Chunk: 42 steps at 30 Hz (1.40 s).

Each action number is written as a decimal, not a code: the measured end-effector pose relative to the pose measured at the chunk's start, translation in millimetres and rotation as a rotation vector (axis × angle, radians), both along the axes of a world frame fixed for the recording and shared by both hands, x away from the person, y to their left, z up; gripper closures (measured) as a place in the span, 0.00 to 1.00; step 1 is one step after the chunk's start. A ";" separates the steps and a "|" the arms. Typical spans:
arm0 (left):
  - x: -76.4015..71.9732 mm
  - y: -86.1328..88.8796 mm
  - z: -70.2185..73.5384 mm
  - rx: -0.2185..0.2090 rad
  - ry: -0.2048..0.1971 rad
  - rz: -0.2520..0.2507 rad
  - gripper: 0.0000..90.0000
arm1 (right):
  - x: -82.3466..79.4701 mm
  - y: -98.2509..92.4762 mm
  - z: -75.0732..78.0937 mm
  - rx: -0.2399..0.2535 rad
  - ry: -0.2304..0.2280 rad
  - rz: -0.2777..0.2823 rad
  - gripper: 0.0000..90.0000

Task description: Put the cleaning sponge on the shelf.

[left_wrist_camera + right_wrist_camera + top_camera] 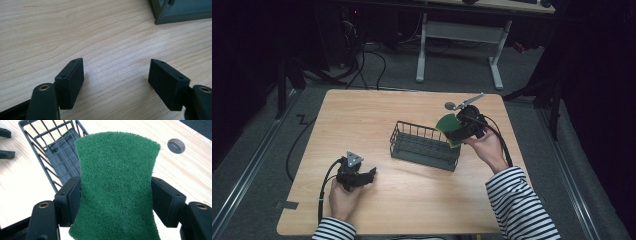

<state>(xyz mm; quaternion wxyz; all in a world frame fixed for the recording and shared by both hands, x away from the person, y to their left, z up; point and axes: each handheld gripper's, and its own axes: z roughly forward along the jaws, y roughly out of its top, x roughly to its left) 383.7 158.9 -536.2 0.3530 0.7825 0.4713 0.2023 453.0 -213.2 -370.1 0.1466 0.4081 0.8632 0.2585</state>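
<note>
Green scouring pad (116,187) perhaps hiding rack's (53,152) near corner

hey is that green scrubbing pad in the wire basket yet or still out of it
Out. The green scrubbing pad is pinched between the right gripper fingers, beside and above the wire basket, whose floor looks bare.

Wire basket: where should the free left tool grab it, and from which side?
Take the wire basket by its top rim wire at the near long side, coming from above. The rim is thin, open at the top, and faces the open left tool; the green scouring pad crowds the far end.
</note>
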 end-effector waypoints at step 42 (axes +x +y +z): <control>-0.7 -1.5 0.1 0.005 -0.001 -0.012 0.33 | 3.8 30.6 -43.0 -0.034 0.029 -0.018 0.33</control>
